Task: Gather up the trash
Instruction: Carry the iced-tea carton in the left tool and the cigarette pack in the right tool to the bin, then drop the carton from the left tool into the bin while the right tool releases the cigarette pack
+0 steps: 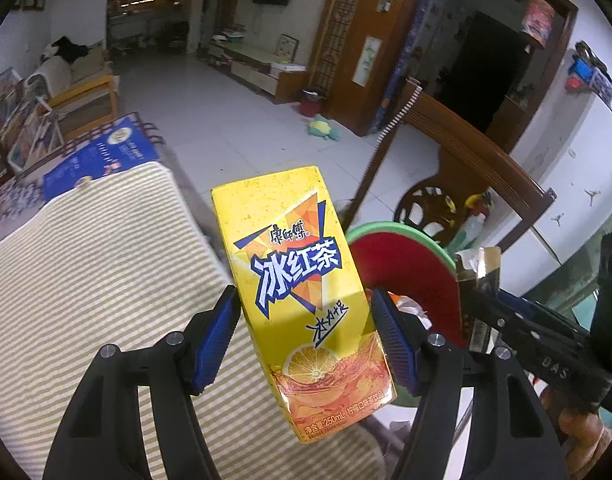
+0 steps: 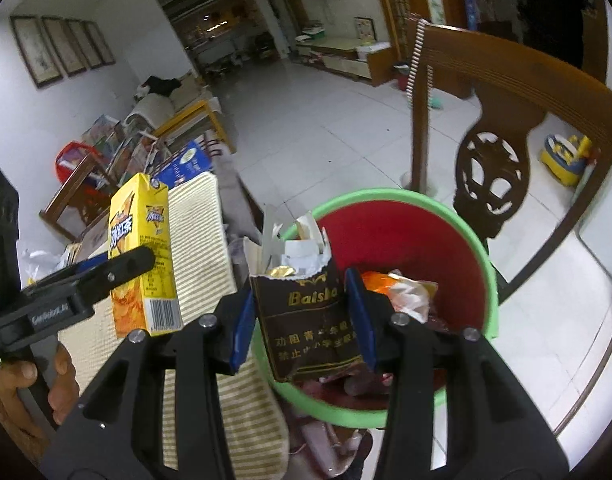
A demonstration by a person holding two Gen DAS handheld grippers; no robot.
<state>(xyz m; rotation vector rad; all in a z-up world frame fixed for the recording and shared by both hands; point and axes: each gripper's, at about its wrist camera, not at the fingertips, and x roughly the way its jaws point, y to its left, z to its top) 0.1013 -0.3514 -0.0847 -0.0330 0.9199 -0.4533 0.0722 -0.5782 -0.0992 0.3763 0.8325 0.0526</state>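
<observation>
My left gripper (image 1: 306, 336) is shut on a yellow iced-tea carton (image 1: 302, 280), held upright over the striped cloth beside the bin; the carton also shows in the right wrist view (image 2: 142, 256). My right gripper (image 2: 302, 316) is shut on a torn dark brown Baisha cigarette pack (image 2: 306, 312), held over the near rim of the bin. The bin (image 2: 486, 248) is red inside with a green rim and holds wrappers (image 2: 406, 292). In the left wrist view the bin (image 1: 402, 256) lies just right of the carton, with the right gripper (image 1: 482, 292) and the pack (image 1: 476, 270) over it.
A striped green-and-white cloth (image 1: 86, 280) covers the surface at left. A carved wooden chair (image 2: 494, 128) stands right behind the bin. A blue box (image 1: 102, 156) lies beyond the cloth. Tiled floor (image 2: 326, 132) stretches into the room; a yellow toy (image 2: 566, 156) sits far right.
</observation>
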